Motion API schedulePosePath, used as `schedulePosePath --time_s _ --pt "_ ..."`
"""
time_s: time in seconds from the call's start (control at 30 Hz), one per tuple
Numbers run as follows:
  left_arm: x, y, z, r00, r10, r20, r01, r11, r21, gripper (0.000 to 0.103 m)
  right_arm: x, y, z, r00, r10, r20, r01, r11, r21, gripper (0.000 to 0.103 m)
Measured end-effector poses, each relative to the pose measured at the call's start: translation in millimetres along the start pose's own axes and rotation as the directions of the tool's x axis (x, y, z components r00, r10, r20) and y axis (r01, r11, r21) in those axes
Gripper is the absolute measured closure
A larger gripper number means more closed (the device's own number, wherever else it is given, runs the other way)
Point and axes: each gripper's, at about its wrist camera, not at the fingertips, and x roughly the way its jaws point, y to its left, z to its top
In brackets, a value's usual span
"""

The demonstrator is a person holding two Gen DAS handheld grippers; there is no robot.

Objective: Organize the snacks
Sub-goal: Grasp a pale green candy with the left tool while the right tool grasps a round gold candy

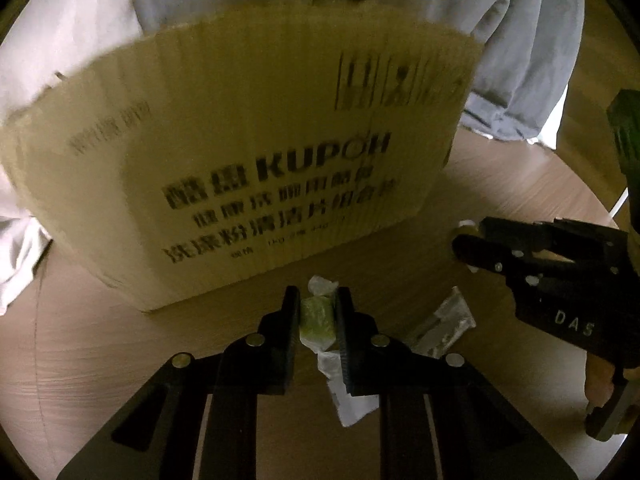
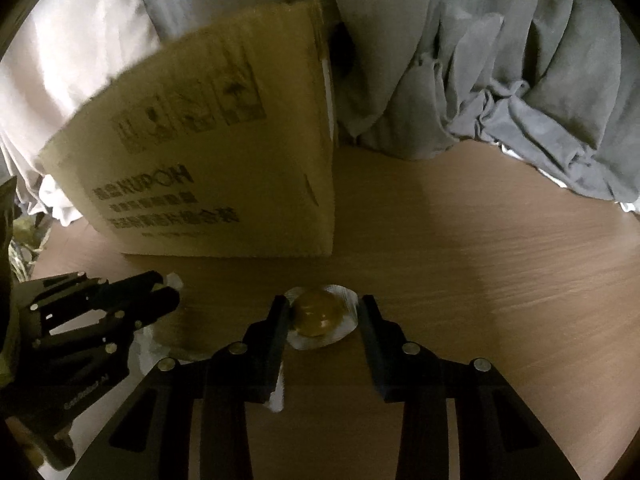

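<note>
- Left gripper (image 1: pixel 317 312) jaws clamped on green clear-wrapped snack (image 1: pixel 317 316), near tabletop (image 2: pixel 480 260) front edge.
- Right gripper (image 2: pixel 323 316) jaws bracketing round amber wrapped candy (image 2: pixel 320 314); pad contact unclear.
- Squeeze gently, lift toward brown cardboard box (image 1: pixel 248 152).

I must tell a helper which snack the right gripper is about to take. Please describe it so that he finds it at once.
Start at the cardboard box on the wooden table. Just in front of its right corner lies a round brown snack in a clear wrapper, between the right gripper fingers. The green snack in the left gripper is blockier, and it lies further left.
</note>
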Motion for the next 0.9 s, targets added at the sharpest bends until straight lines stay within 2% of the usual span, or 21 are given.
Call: schedulePosePath --time_s 0.43,0.9 --pt "-71 -6 -9 0.993 0.040 0.108 -0.035 0.998 -0.046 0.084 -69 23 -7 0.994 0.025 0.110 -0.024 1.000 -0.005 0.066" --pt "-145 -12 -21 0.972 0.088 0.218 -0.066 0.992 -0.104 0.084 -129 44 -12 0.974 0.059 0.218 -0.046 0.997 -0.064 0.066"
